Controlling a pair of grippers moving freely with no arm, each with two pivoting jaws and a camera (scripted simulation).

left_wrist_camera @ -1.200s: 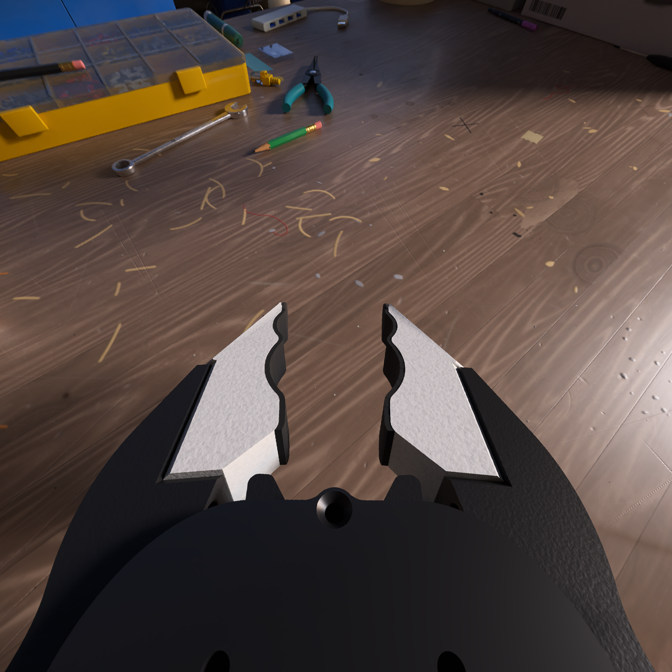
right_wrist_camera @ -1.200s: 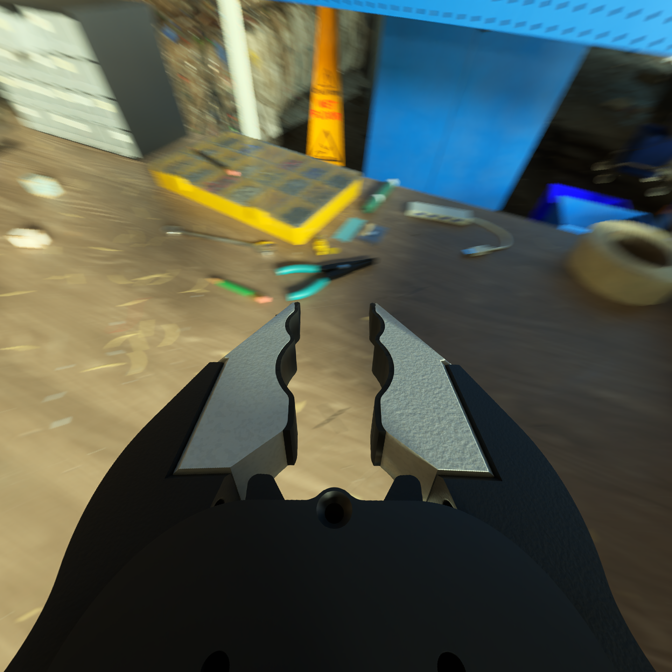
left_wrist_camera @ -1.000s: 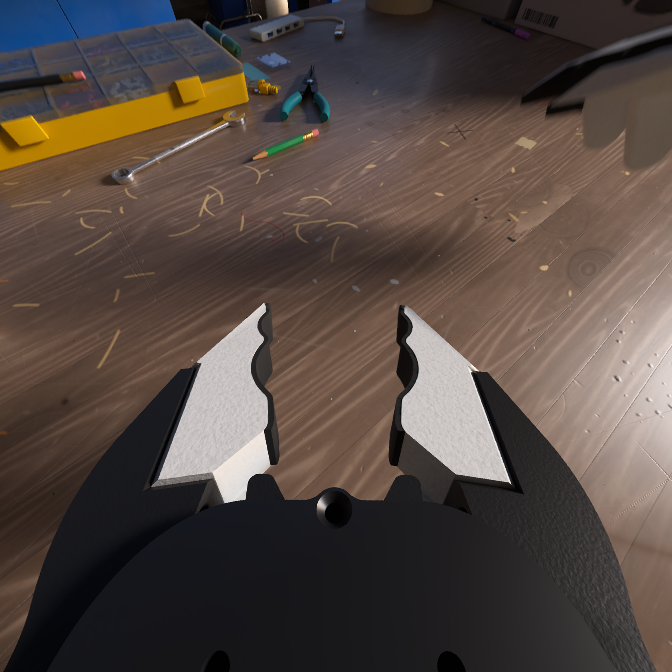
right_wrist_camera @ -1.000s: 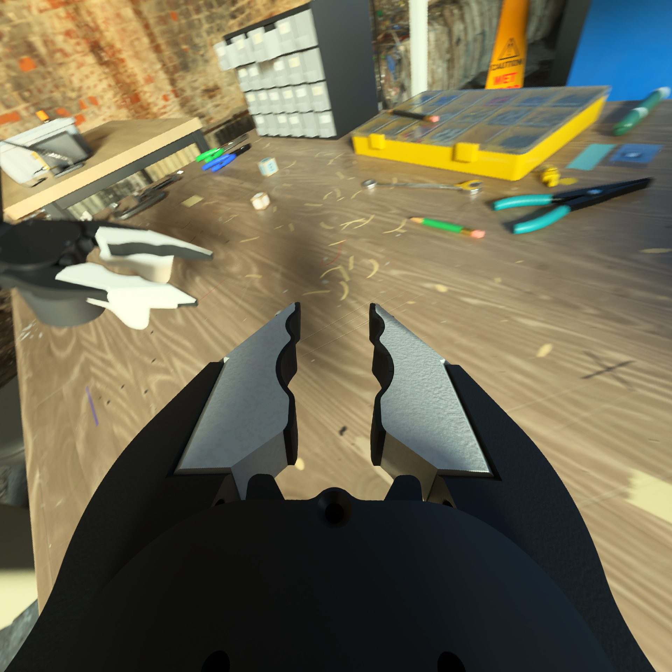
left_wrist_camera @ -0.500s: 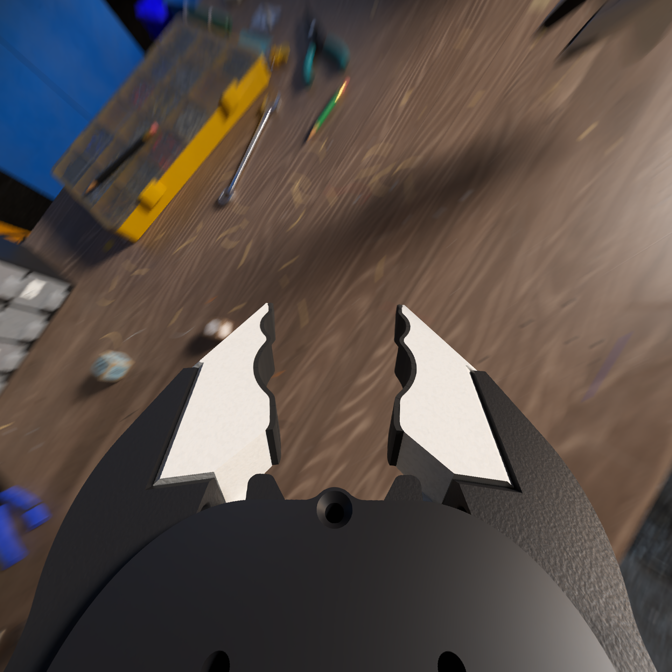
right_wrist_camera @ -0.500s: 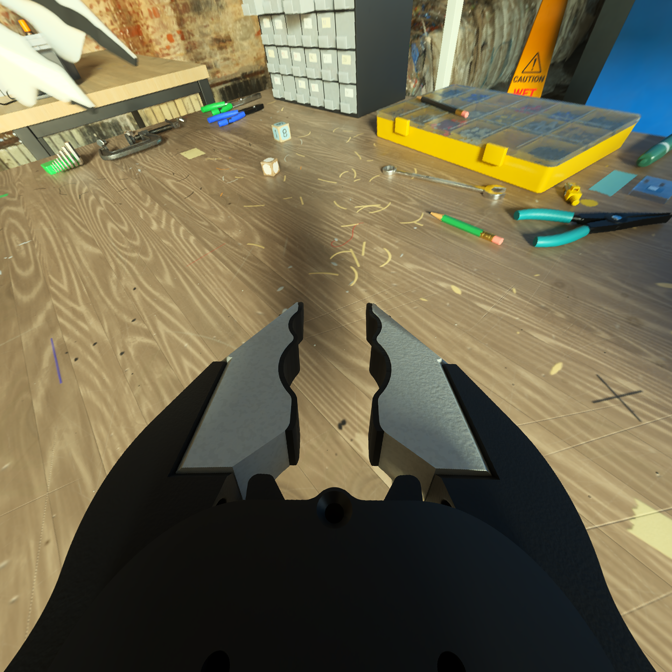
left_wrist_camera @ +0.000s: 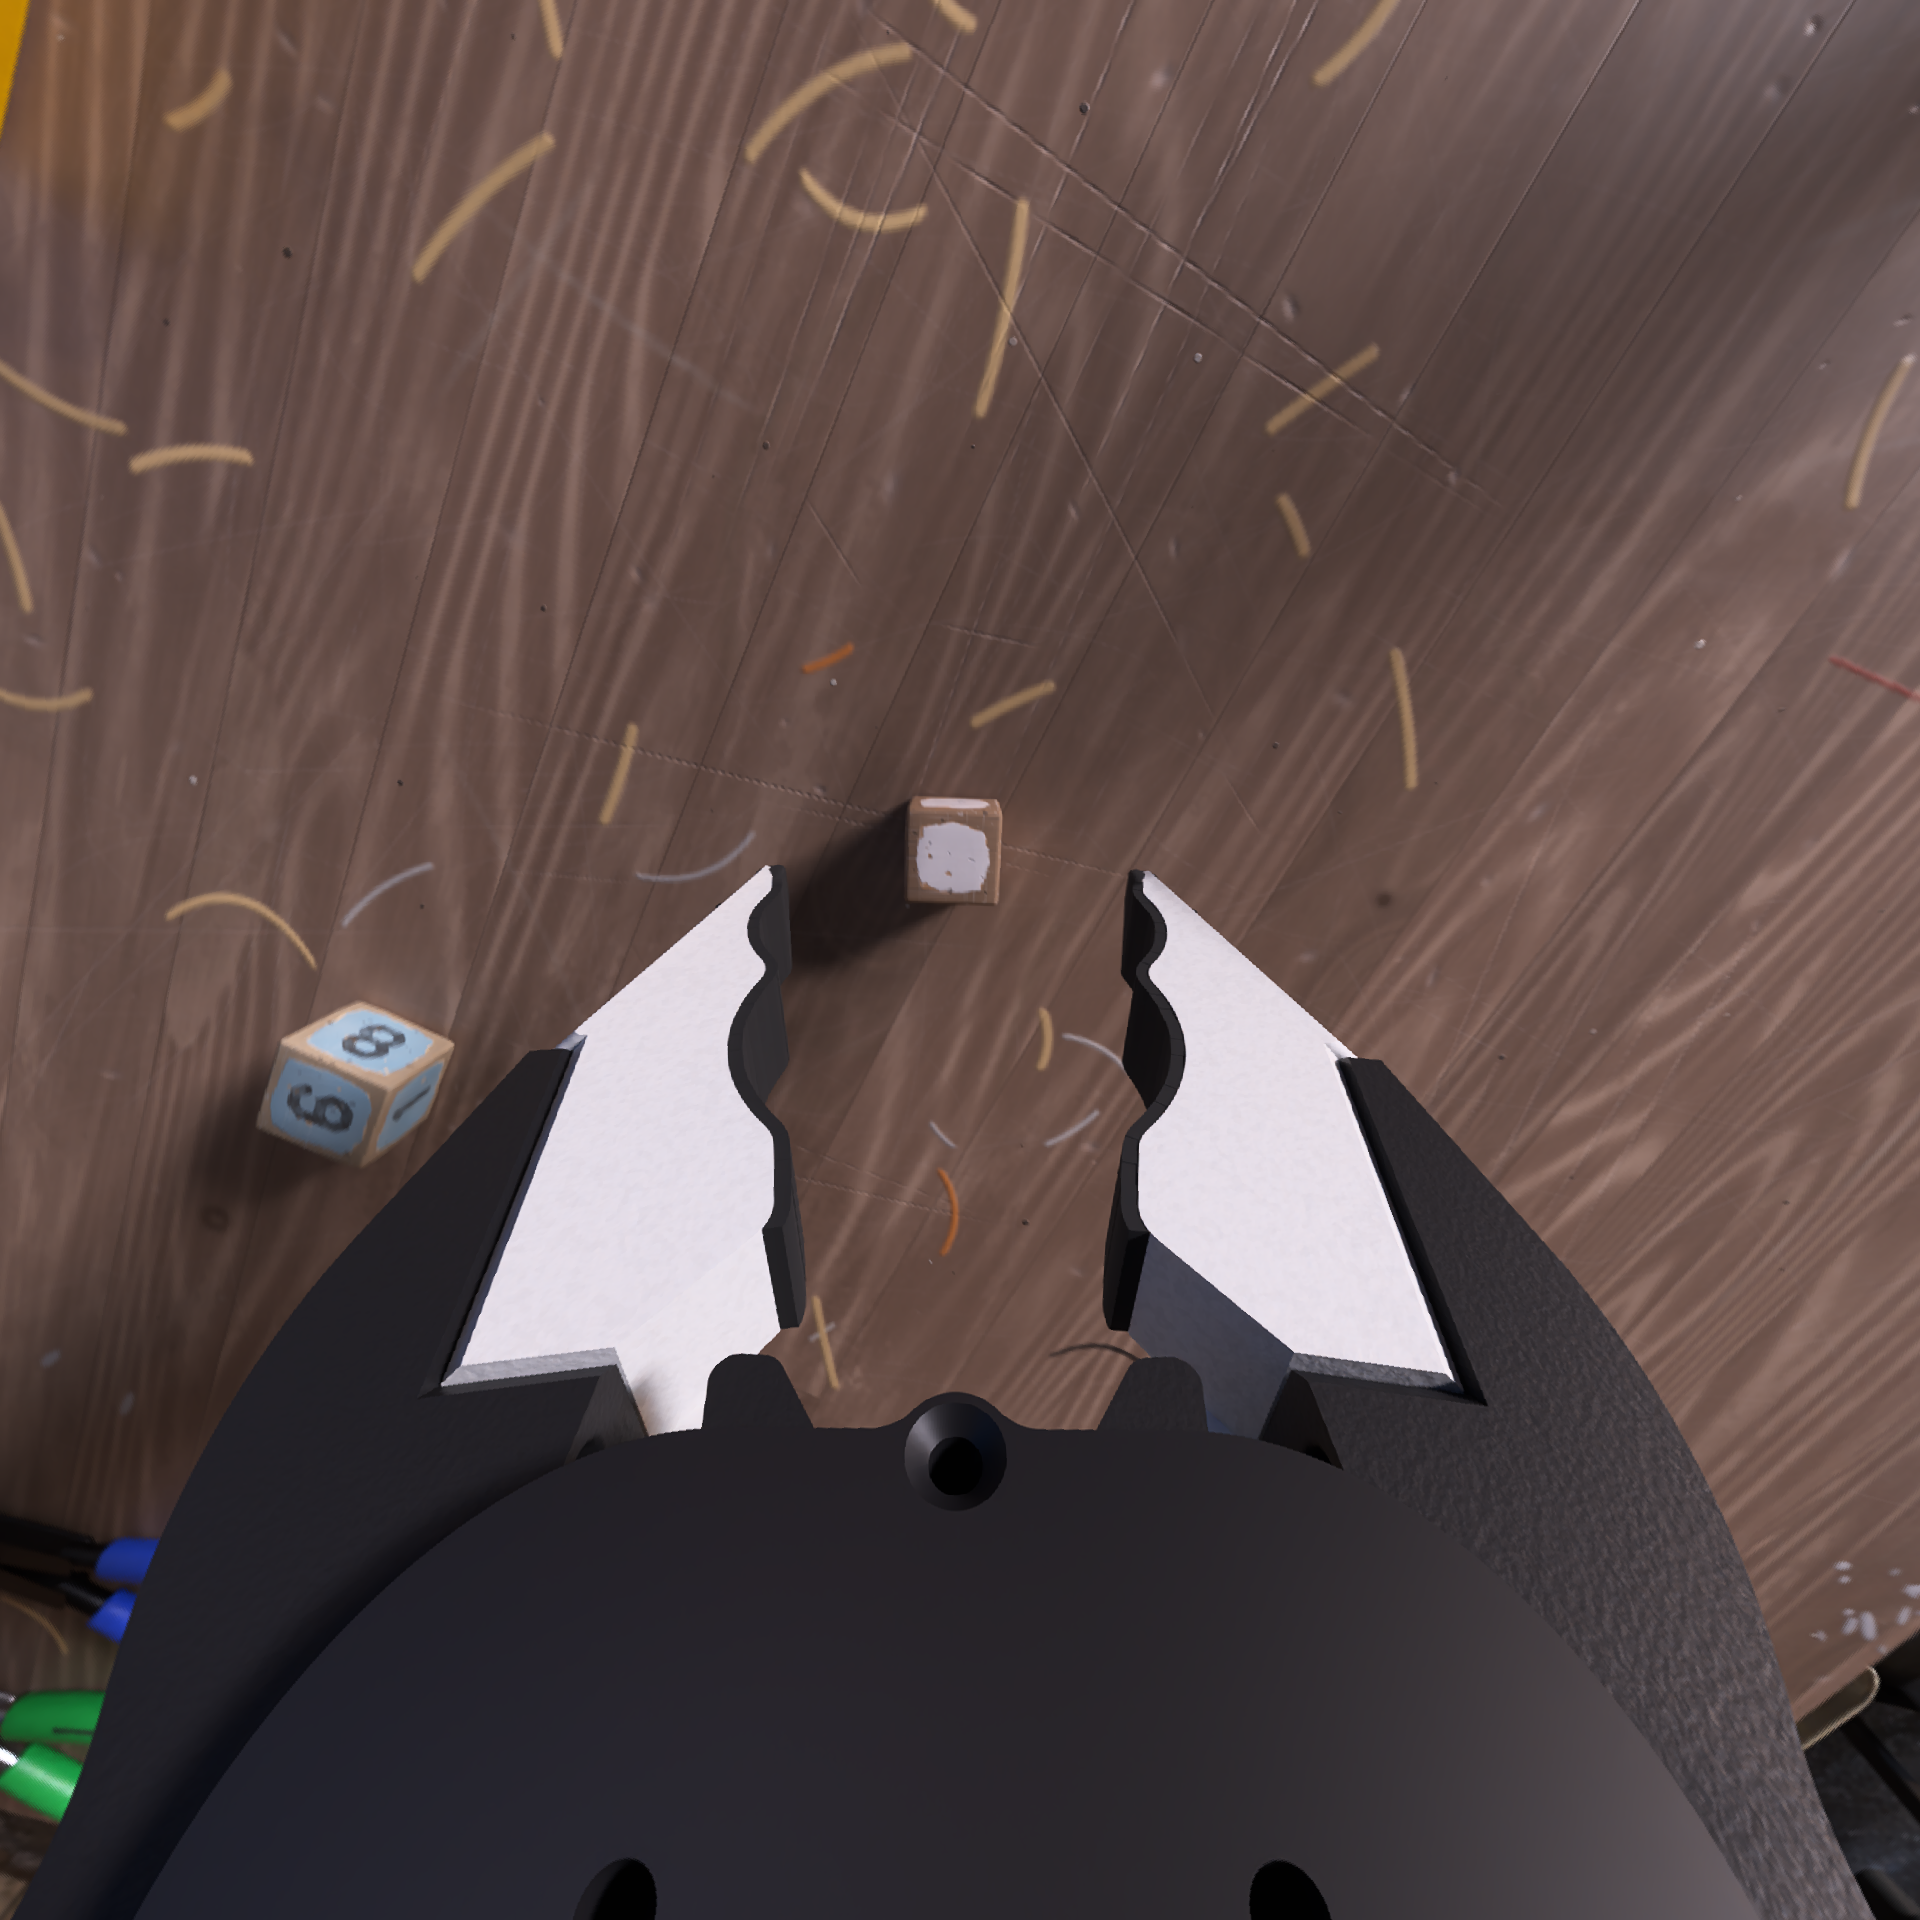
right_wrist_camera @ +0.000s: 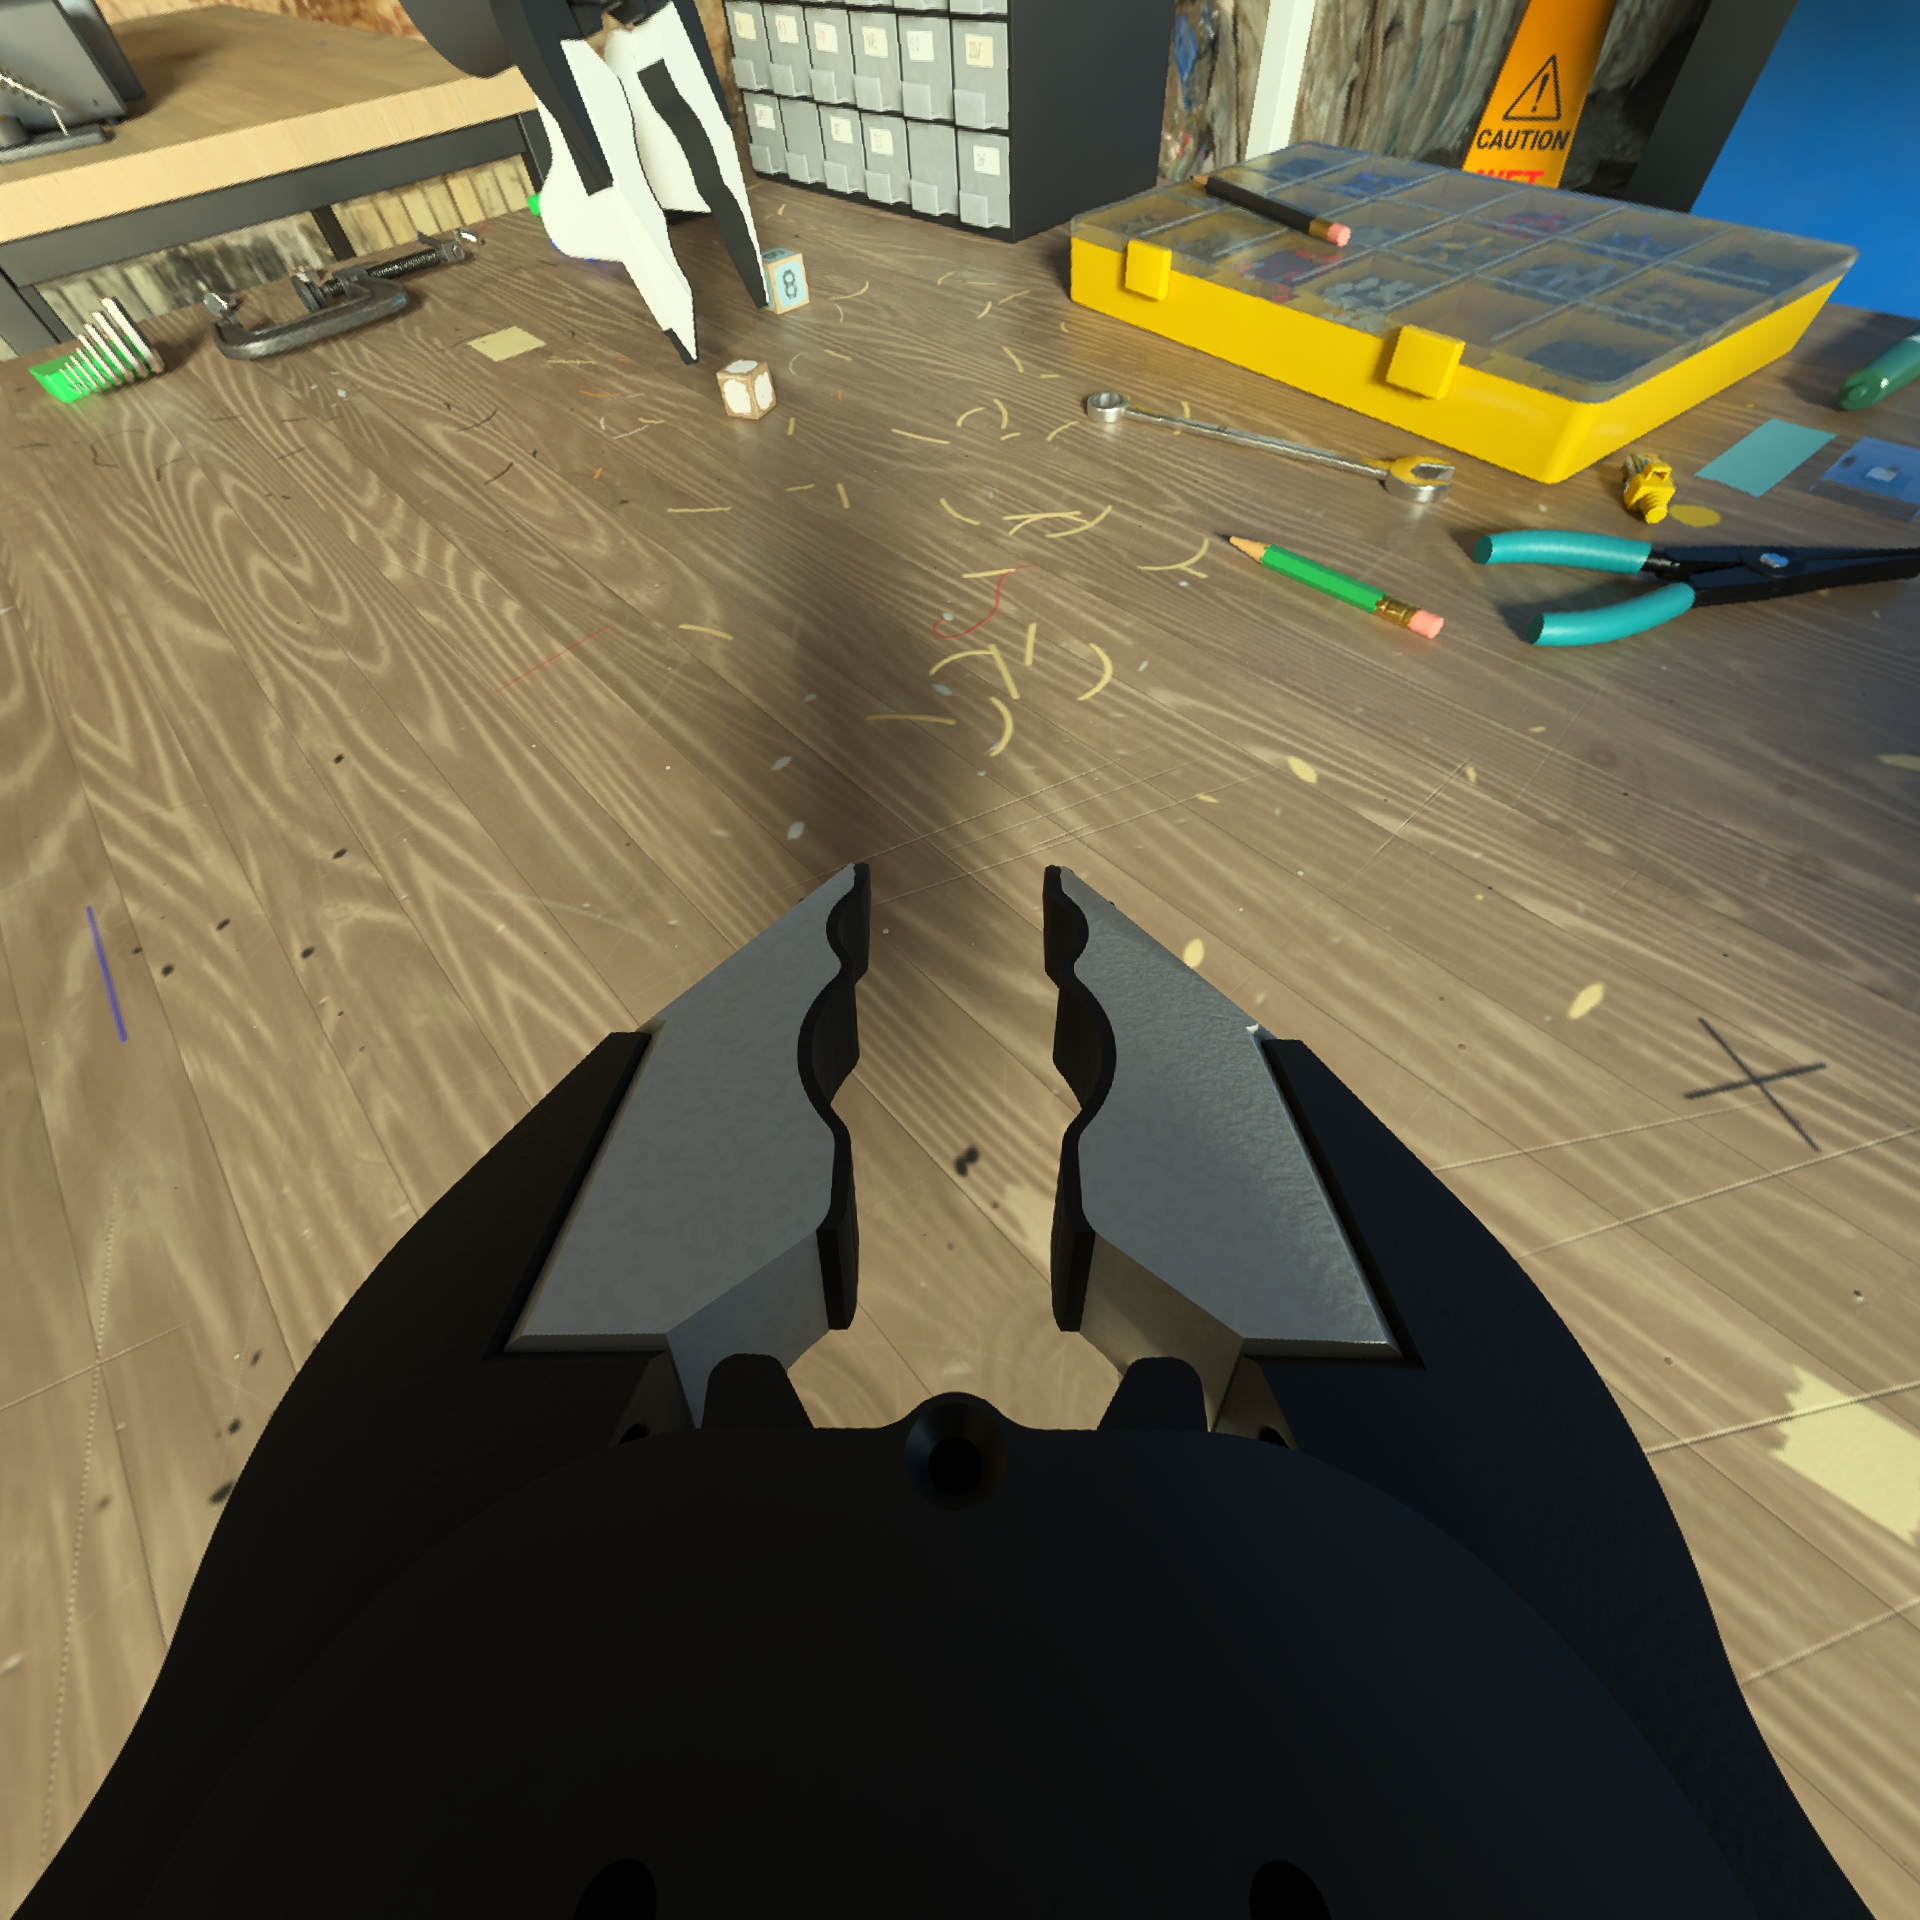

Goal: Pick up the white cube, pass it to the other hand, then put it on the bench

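Note:
The white cube [left_wrist_camera: 953,852], wood-edged with white faces, sits on the wooden table just beyond my left gripper's open fingertips. My left gripper [left_wrist_camera: 954,883] points down at it, open and empty, a little above it. In the right wrist view the cube [right_wrist_camera: 746,389] lies far off at upper left, with the left gripper [right_wrist_camera: 717,322] hanging over it. My right gripper [right_wrist_camera: 954,883] is open and empty above the table's near part. The bench [right_wrist_camera: 239,125] is a light wooden top on a dark frame at the far left.
A blue numbered cube [left_wrist_camera: 353,1083] lies left of the white one, also in the right wrist view [right_wrist_camera: 785,278]. A yellow parts box [right_wrist_camera: 1455,301], wrench [right_wrist_camera: 1262,447], green pencil [right_wrist_camera: 1335,587], teal pliers [right_wrist_camera: 1662,582], a clamp [right_wrist_camera: 312,307] and a drawer cabinet [right_wrist_camera: 914,104] stand around.
My left gripper swung left and tilted down over the white cube, staying open. My right gripper held almost still, its jaws unchanged.

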